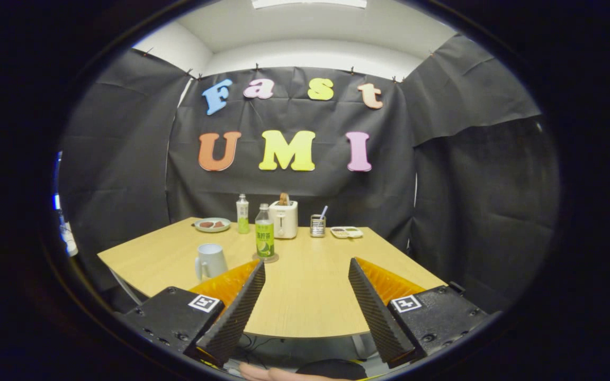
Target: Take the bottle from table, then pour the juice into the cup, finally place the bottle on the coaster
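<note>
Gripper view: going left to right, I see a pale ceramic mug [211,261] on the light wooden table [305,296], then the green-labelled clear plastic bottle [265,232] upright on a round coaster [265,258], beyond my wide-open, empty gripper [307,275].

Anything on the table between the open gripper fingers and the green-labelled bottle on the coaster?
Nothing: in the gripper view, bare wooden tabletop separates the open gripper from the green-labelled bottle; the white mug stands beside it.

bottle [265,236] on coaster [265,258], hand-held gripper [307,272] empty
</note>
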{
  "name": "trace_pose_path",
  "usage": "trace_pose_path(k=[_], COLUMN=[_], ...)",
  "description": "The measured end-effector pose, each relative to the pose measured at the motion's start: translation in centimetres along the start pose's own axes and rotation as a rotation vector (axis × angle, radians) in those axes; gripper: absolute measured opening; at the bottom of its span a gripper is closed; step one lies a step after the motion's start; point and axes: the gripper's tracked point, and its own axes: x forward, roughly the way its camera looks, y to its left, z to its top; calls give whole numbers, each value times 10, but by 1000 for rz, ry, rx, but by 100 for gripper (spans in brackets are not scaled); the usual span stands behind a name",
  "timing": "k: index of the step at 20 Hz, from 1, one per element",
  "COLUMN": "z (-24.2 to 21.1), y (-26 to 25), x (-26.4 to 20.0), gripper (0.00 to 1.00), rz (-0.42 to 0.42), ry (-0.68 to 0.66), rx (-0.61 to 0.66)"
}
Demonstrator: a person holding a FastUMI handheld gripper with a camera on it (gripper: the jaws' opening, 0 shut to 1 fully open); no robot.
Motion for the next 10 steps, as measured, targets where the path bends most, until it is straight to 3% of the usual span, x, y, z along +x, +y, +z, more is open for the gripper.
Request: trace_pose_path(k=[10], z=[3], y=[-2], x=[1], gripper=[100], rz=[-11], ry=[7], rx=[-14])
